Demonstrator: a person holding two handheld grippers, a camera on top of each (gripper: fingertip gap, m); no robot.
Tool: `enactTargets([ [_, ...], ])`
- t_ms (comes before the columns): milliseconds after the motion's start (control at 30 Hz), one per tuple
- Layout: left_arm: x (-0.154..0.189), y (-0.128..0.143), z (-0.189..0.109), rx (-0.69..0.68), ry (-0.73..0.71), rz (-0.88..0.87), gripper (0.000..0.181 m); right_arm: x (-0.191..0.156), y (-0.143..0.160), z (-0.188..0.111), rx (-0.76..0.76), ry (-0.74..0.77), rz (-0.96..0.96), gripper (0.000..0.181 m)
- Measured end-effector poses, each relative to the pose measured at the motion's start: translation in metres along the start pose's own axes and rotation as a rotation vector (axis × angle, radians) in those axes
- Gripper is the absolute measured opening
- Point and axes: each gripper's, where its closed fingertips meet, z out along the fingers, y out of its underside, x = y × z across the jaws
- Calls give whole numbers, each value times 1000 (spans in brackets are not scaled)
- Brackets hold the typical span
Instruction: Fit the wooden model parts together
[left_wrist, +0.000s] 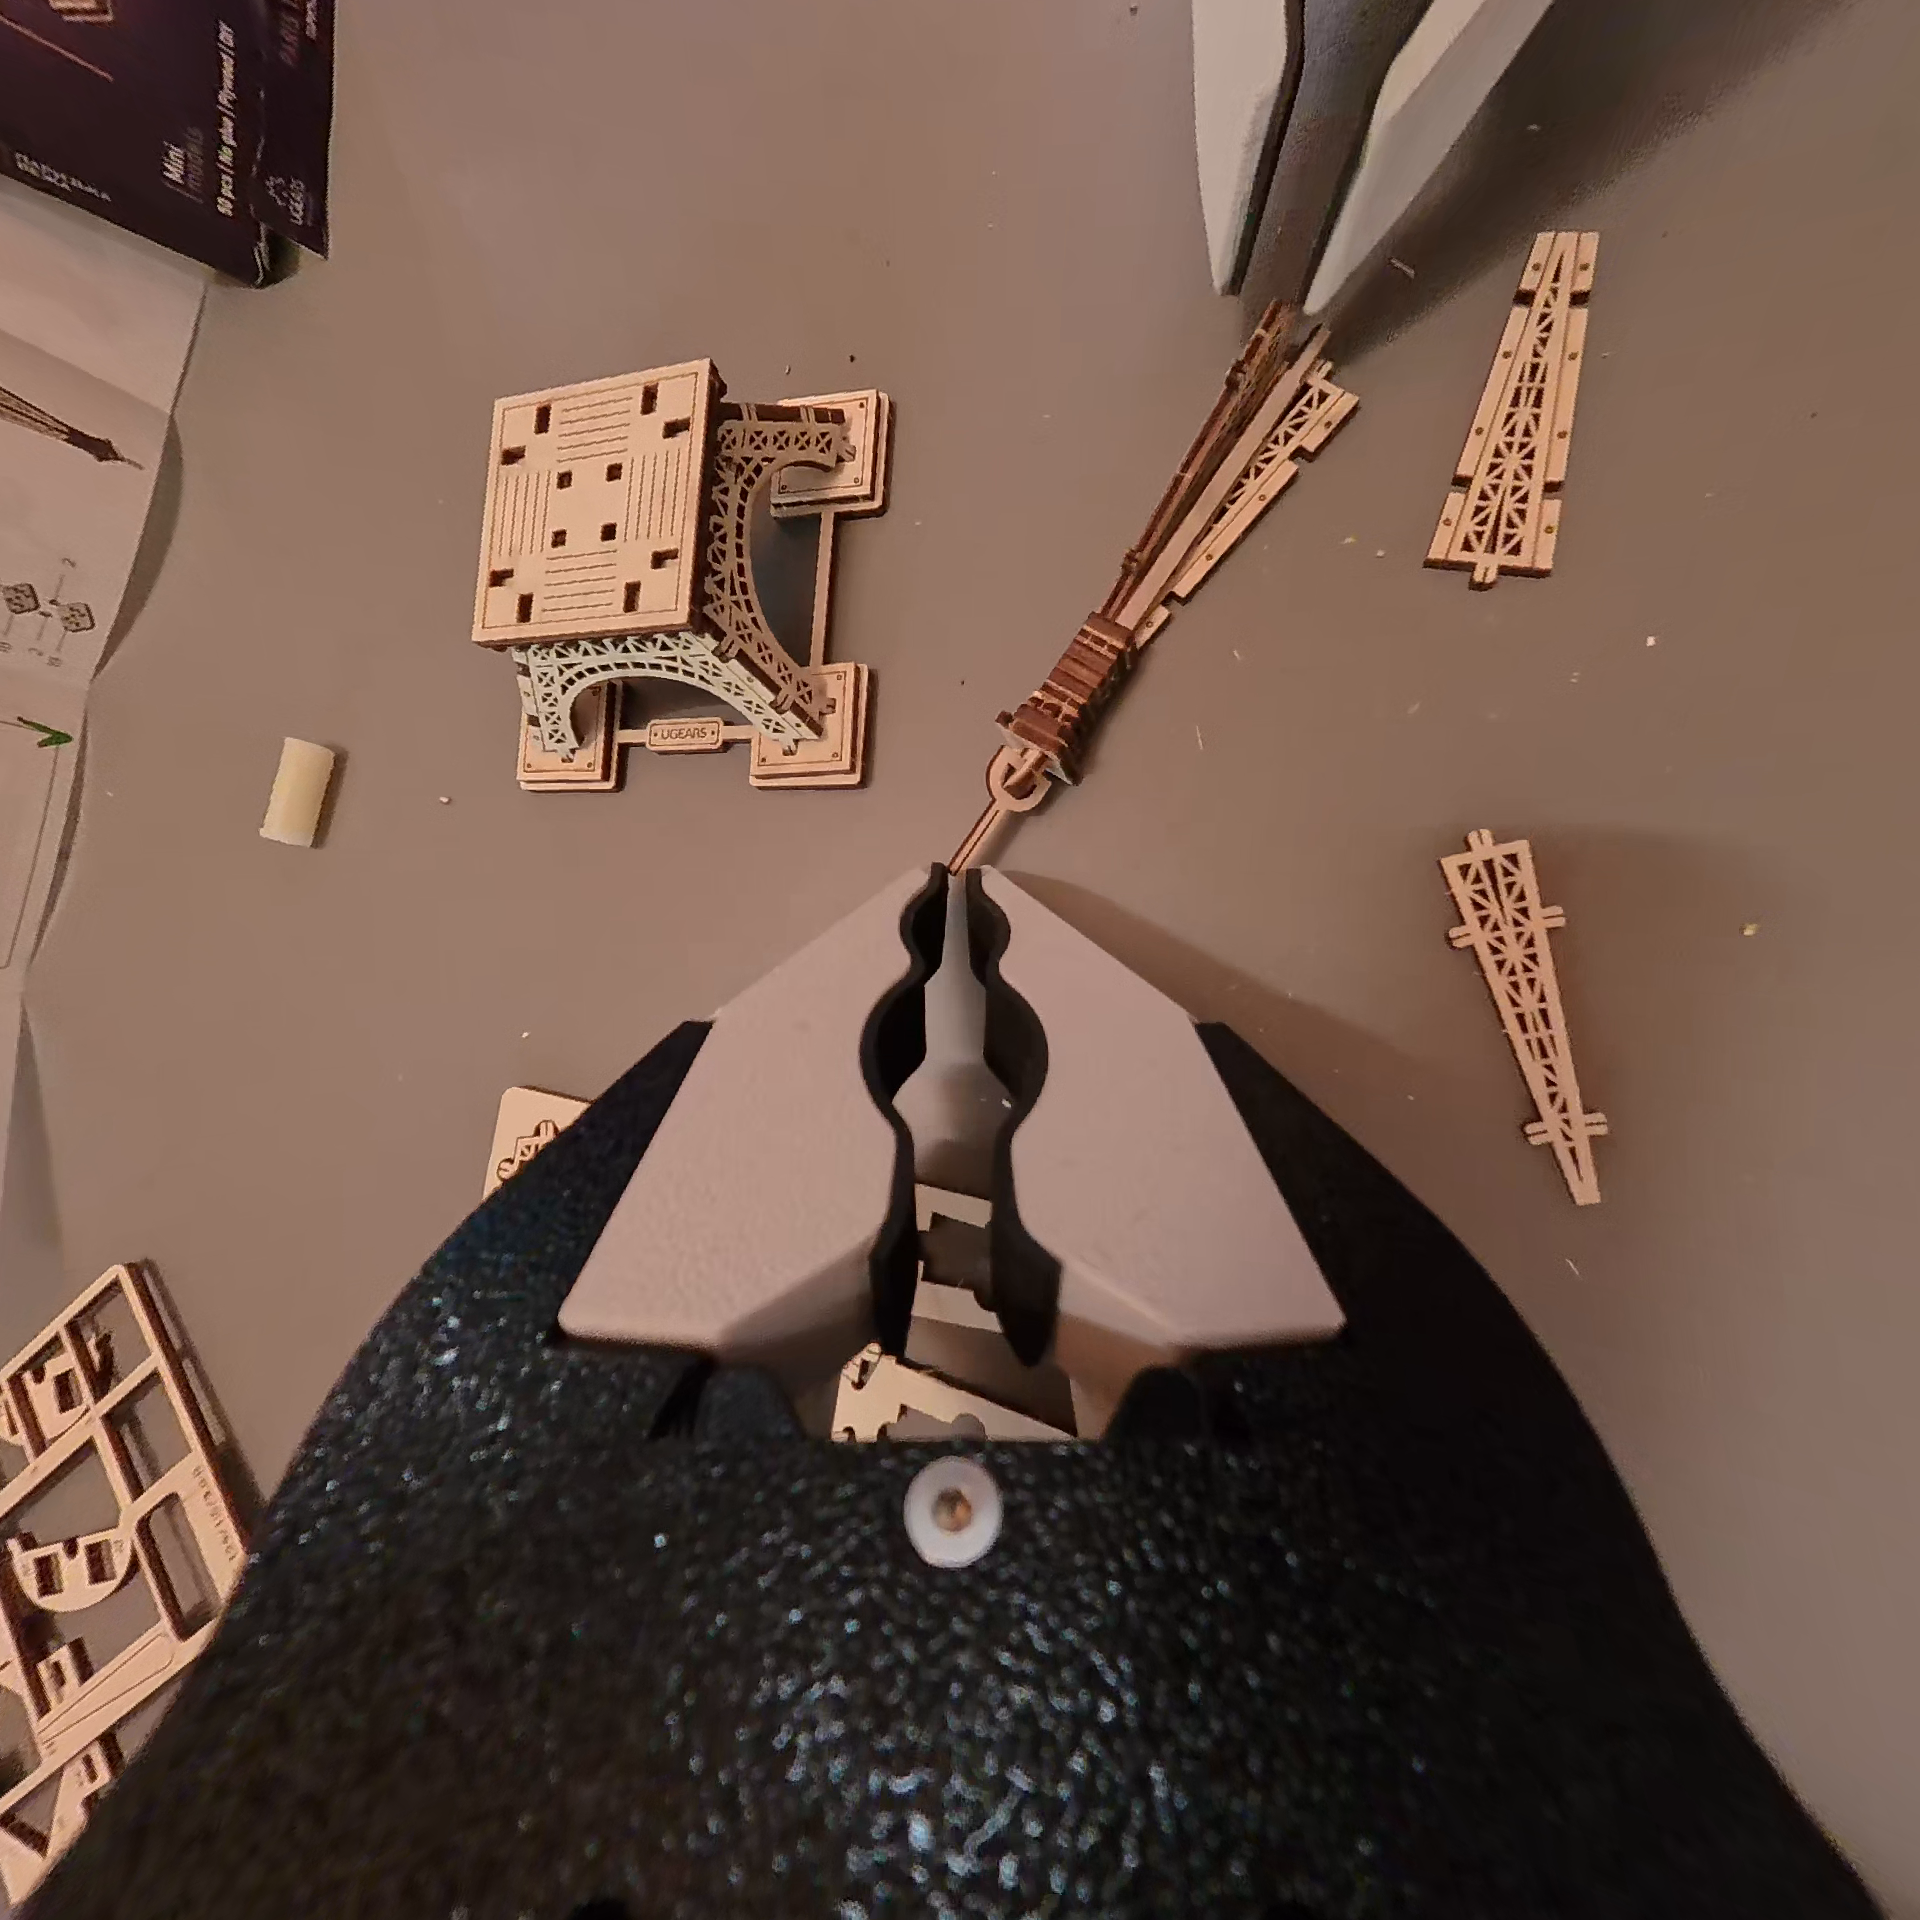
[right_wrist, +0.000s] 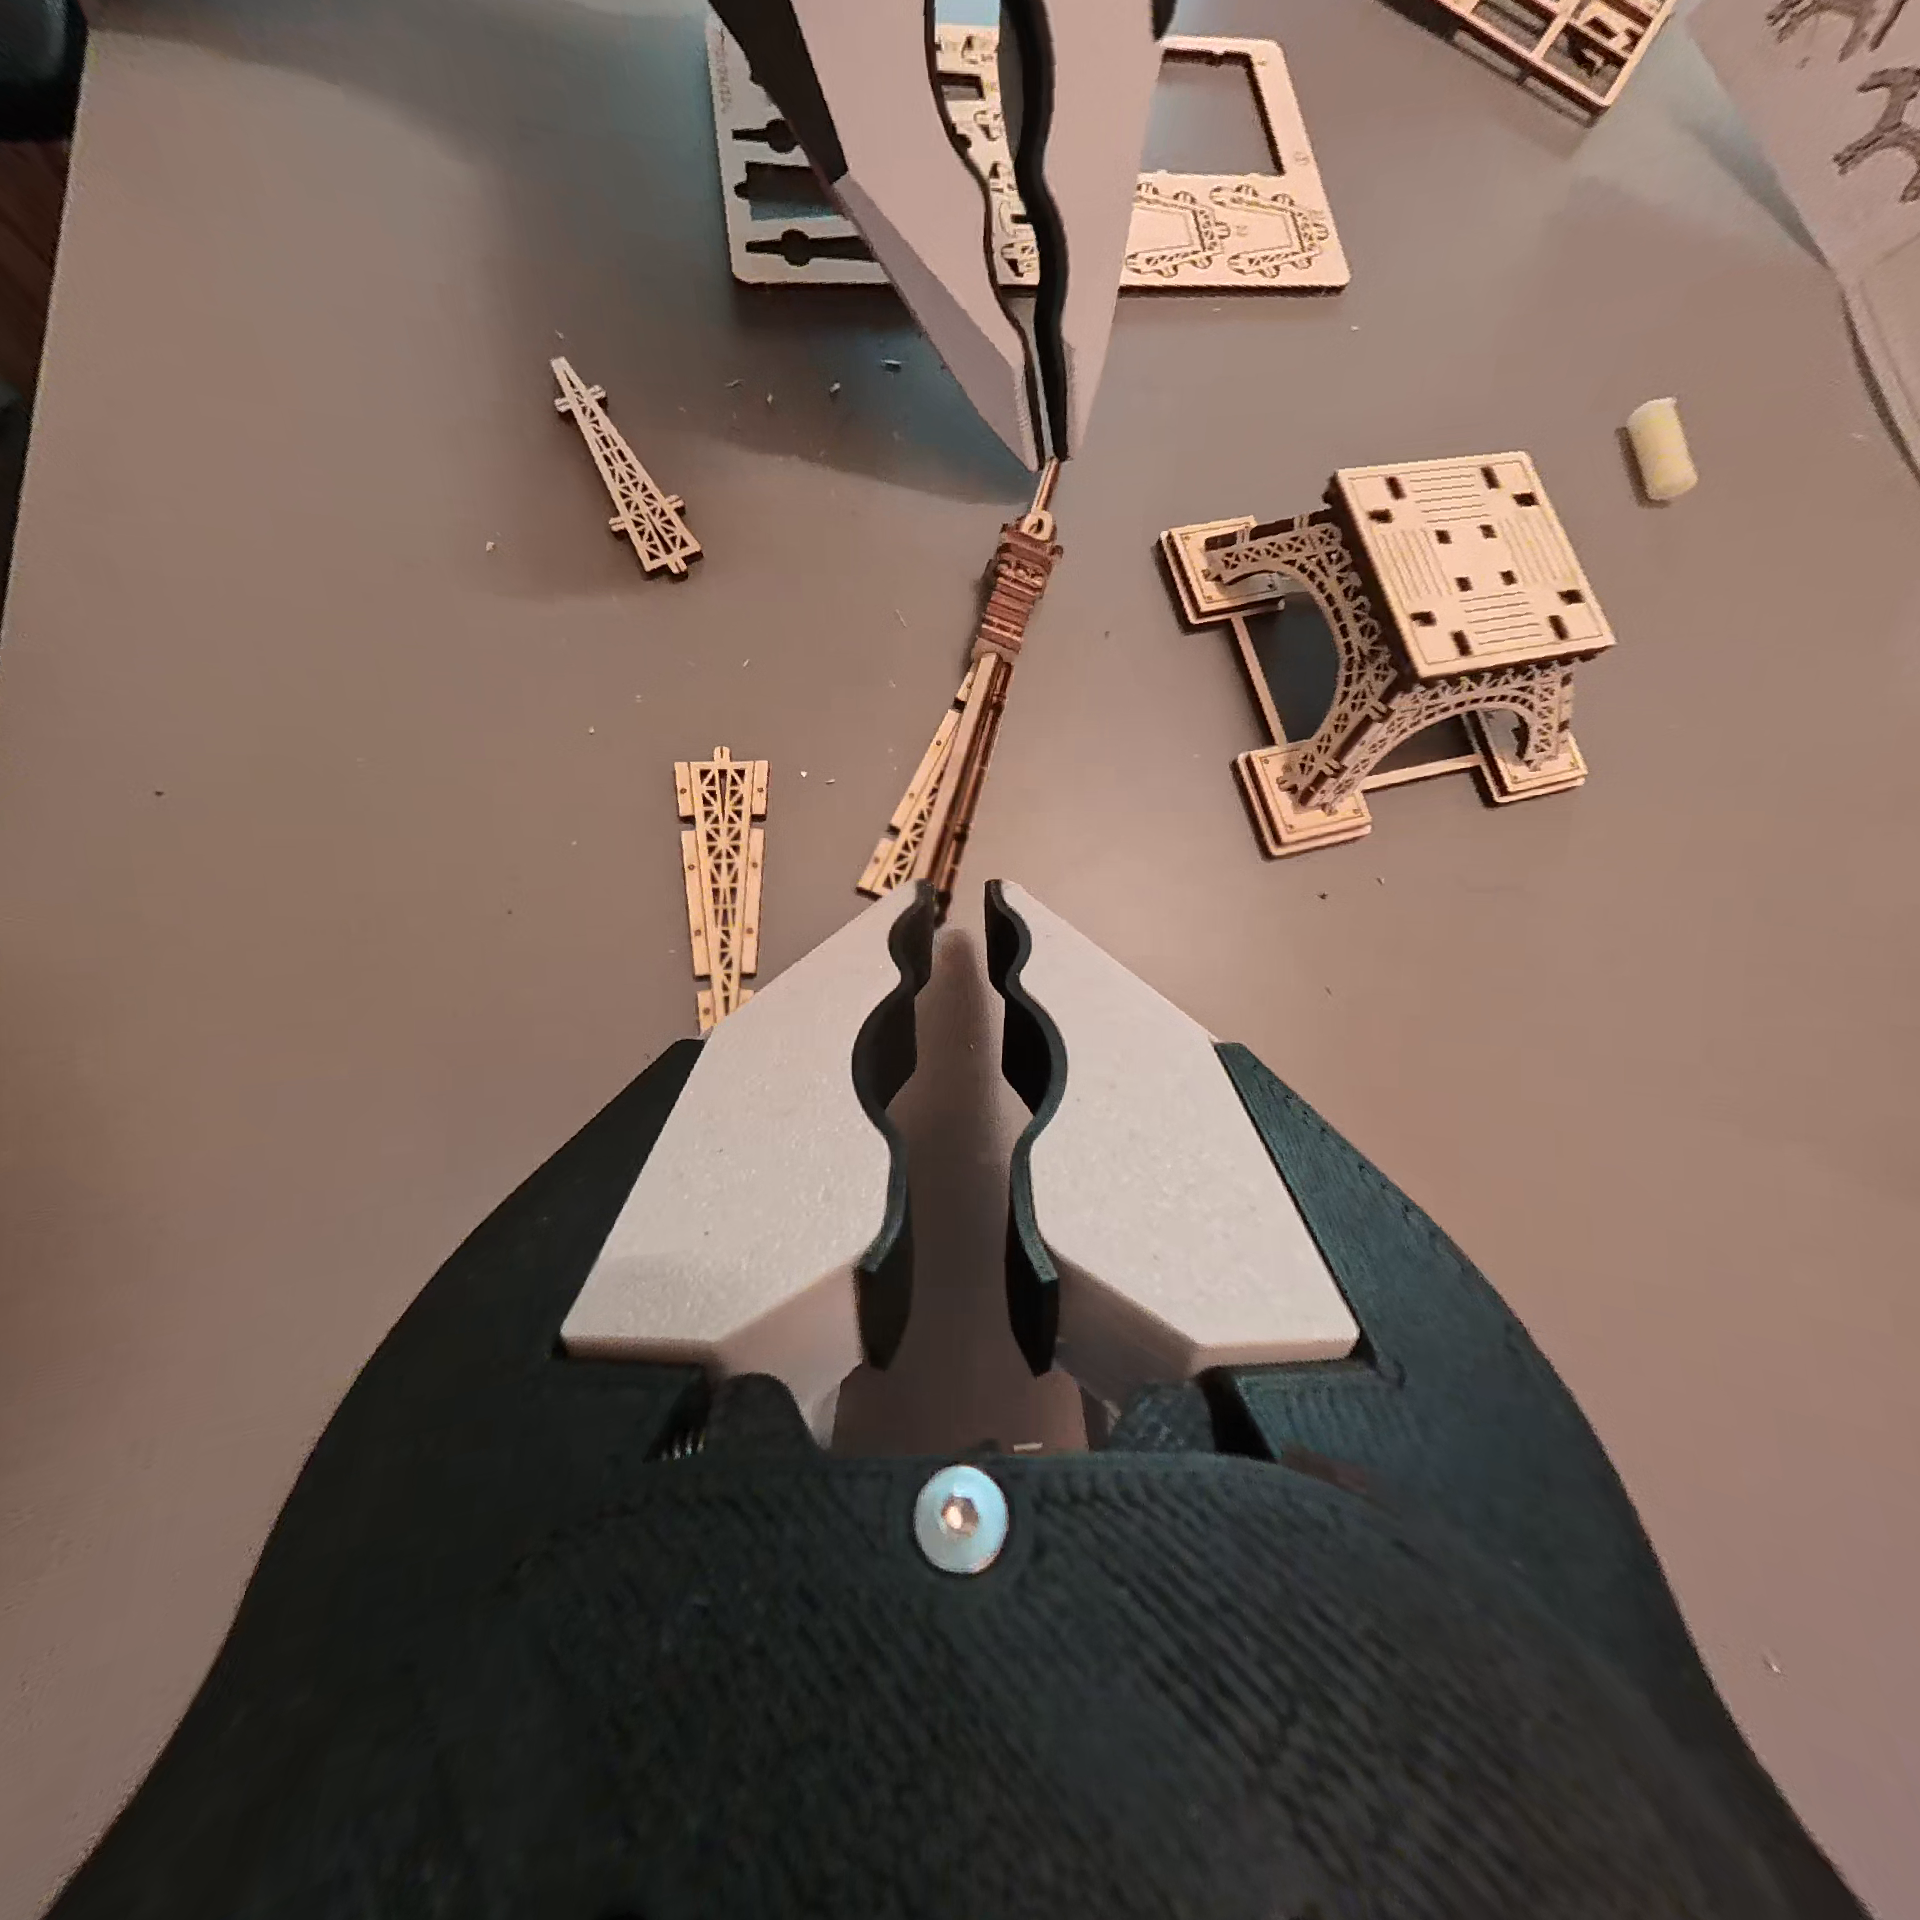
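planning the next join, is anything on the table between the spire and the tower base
Nothing visible: bare table lies between the spire and the tower base. The loose lattice panels lie on the spire's far side.

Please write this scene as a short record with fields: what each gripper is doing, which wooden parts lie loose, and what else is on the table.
left gripper: shut on the thin top tip of the spire assembly
right gripper: narrowly open at the spire's wide end; contact cannot be told
tower base: standing alone, not joined to the spire
loose parts: two lattice panels flat on the grey table
other items: small pale cylinder, punched-out sheet, dark box
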Motion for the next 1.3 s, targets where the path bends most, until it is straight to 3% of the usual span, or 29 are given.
enactTargets([
  [633, 1, 2, -4, 16, -24, -14, 8, -3, -5, 15, -1, 10, -25, 4],
  [1300, 5, -3, -15, 85, -42, -42, 8, 3, -5, 4, 18, 34, -25, 10],
])
